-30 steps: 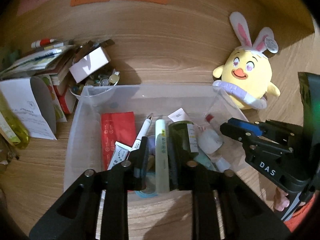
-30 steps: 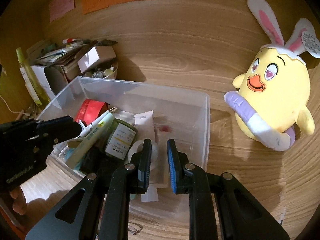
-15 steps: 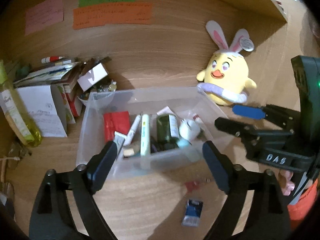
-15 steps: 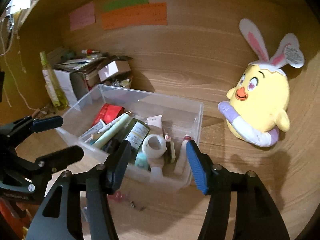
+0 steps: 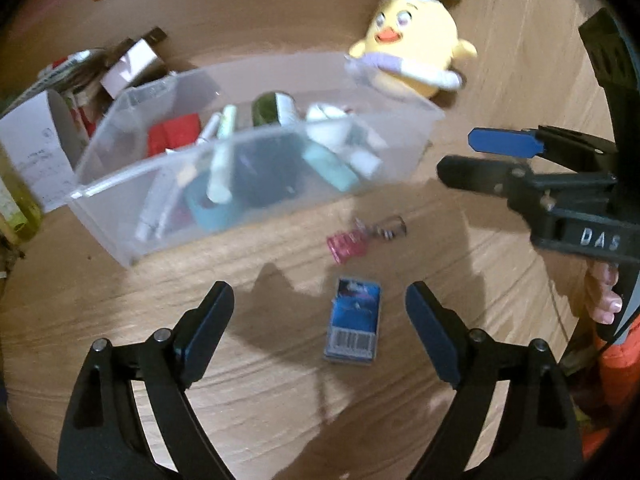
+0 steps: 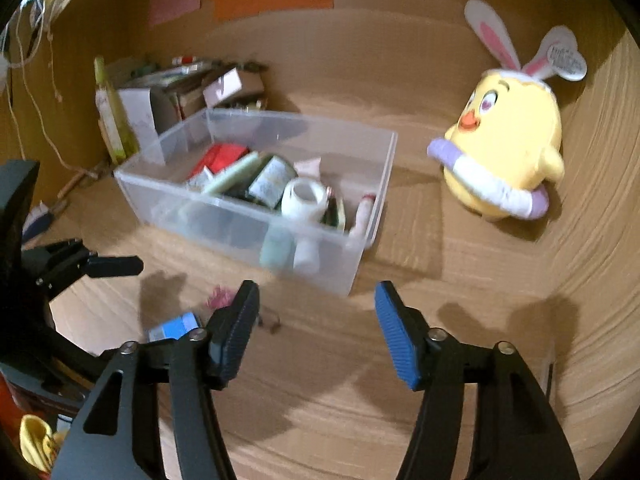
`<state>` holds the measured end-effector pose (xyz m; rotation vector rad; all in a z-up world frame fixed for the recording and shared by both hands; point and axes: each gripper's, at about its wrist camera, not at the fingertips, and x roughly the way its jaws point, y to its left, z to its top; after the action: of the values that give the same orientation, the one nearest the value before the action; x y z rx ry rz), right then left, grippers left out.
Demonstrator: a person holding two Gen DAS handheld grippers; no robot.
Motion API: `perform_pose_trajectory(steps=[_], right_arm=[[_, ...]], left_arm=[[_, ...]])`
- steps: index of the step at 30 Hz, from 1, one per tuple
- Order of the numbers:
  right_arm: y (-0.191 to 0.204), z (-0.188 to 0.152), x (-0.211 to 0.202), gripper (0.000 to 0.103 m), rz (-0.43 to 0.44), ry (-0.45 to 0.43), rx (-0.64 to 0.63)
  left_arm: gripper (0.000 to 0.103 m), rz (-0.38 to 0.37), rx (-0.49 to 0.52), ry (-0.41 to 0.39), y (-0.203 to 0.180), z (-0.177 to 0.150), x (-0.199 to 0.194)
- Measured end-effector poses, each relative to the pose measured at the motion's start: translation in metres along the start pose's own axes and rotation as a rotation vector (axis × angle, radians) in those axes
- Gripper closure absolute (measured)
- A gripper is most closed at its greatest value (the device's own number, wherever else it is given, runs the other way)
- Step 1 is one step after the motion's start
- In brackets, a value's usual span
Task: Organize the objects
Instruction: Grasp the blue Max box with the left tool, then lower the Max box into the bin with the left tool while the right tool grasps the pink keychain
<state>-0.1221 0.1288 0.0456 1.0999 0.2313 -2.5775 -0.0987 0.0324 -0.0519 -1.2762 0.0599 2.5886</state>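
Wood-grain desk (image 5: 120,320) with a clear plastic bin (image 5: 168,168) standing in the middle ground, its long wall facing both cameras. Inside the bin lie a red packet (image 6: 222,156), a pale green tube (image 6: 234,176), a dark green jar with a white label (image 6: 272,178), a white tape roll (image 6: 304,198) and several small tubes and bottles, partly blurred. On the desk in front of the bin, outside it, rest 2 loose items: a small blue box with a barcode (image 5: 354,330) and, between that box and the bin wall, a pink clip (image 5: 346,242) beside a bit of wire. The left gripper (image 5: 320,312) hangs above the desk with its jaws spread wide; the blue box lies on the desk below the gap, clear of both pads. The right gripper (image 6: 316,312) has jaws that have just been opening, and nothing sits between them; in the left wrist view it (image 5: 480,152) appears at the right, with fingertips of the person's hand (image 5: 604,296) under its body. A yellow plush chick with rabbit ears (image 6: 508,148) sits right of the bin, apart from it. Boxes and papers (image 6: 160,92) are stacked behind the bin's left end.
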Motion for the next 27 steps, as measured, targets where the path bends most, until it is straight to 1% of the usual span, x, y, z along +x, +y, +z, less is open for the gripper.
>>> perform_pose_trajectory(steps=[1, 2, 4, 5, 6, 7, 8, 9, 10, 14, 19, 23, 24, 25, 26, 27], right_arm=[[0.002, -0.004, 0.003, 0.037, -0.002, 0.009, -0.005], [0.004, -0.007, 0.005, 0.036, -0.003, 0.019, -0.011], [0.006, -0.011, 0.01, 0.036, 0.002, 0.037, -0.017], [0.007, -0.013, 0.013, 0.036, 0.01, 0.046, -0.02], [0.009, -0.014, 0.015, 0.036, 0.015, 0.053, -0.022], [0.011, -0.015, 0.018, 0.036, 0.022, 0.06, -0.025], [0.014, -0.015, 0.02, 0.036, 0.028, 0.068, -0.029], [0.017, -0.015, 0.023, 0.036, 0.034, 0.077, -0.035], [0.021, -0.016, 0.025, 0.036, 0.038, 0.084, -0.04], [0.041, -0.013, 0.037, 0.034, 0.047, 0.108, -0.098], [0.06, -0.008, 0.057, 0.034, 0.043, 0.144, -0.154], [0.064, -0.003, 0.062, 0.035, 0.043, 0.136, -0.16], [0.064, -0.002, 0.063, 0.037, 0.047, 0.132, -0.159], [0.064, -0.002, 0.062, 0.045, 0.053, 0.127, -0.156], [0.063, -0.002, 0.061, 0.05, 0.063, 0.126, -0.153], [0.063, -0.001, 0.061, 0.059, 0.075, 0.128, -0.149]], left_arm=[[0.019, -0.004, 0.003, 0.007, -0.001, -0.002, 0.002], [0.023, -0.011, 0.009, 0.018, -0.003, -0.003, 0.004], [0.041, -0.02, 0.026, 0.049, -0.006, -0.006, 0.01], [0.042, -0.011, 0.035, 0.043, -0.008, -0.007, 0.01], [0.046, -0.001, 0.044, 0.043, -0.009, -0.007, 0.011], [0.053, 0.005, 0.05, 0.039, -0.01, -0.008, 0.01], [0.058, 0.002, 0.051, 0.032, -0.01, -0.009, 0.009], [0.069, 0.001, 0.051, 0.03, -0.009, -0.009, 0.008], [0.076, 0.004, 0.05, 0.027, -0.008, -0.009, 0.007], [0.076, -0.009, 0.039, 0.019, 0.0, -0.013, 0.0], [0.076, 0.008, 0.006, -0.014, 0.015, -0.017, -0.014], [0.076, 0.024, -0.038, -0.05, 0.032, -0.016, -0.026], [0.076, 0.022, -0.049, -0.058, 0.035, -0.015, -0.029], [0.076, 0.02, -0.06, -0.066, 0.038, -0.015, -0.032], [0.076, 0.02, -0.07, -0.076, 0.041, -0.014, -0.034], [0.076, 0.021, -0.077, -0.086, 0.043, -0.014, -0.036]])
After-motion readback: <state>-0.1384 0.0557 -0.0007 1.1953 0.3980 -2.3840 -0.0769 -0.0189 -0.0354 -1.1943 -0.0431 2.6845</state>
